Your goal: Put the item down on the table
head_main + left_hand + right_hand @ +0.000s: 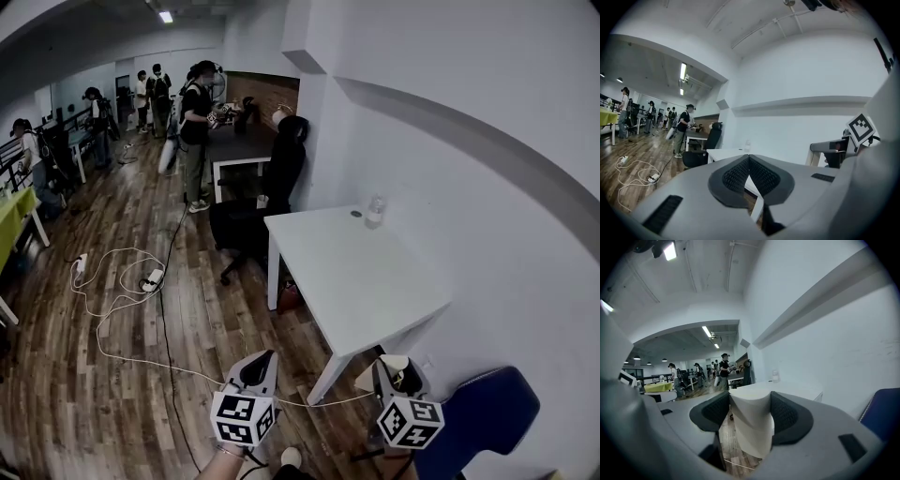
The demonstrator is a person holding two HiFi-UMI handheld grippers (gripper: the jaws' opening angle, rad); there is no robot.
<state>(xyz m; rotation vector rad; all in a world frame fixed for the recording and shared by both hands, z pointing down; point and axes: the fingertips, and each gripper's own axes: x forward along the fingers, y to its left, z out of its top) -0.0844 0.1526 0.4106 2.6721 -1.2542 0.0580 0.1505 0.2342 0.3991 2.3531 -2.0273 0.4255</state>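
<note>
My right gripper (751, 414) is shut on a cream paper cup (751, 420), squeezed between its dark pads; the same cup (384, 369) shows in the head view at the right gripper (392, 373), held off the near corner of the white table (352, 272). My left gripper (258, 367) hangs over the wood floor left of that corner, its pads (761, 177) pressed together with nothing between them. A clear water bottle (375, 211) stands at the table's far edge by the wall.
A blue chair (483, 412) stands close at the right, against the white wall. A black office chair (246, 220) sits at the table's far left end. White cables (122, 281) trail across the wood floor. Several people (194, 131) stand further back.
</note>
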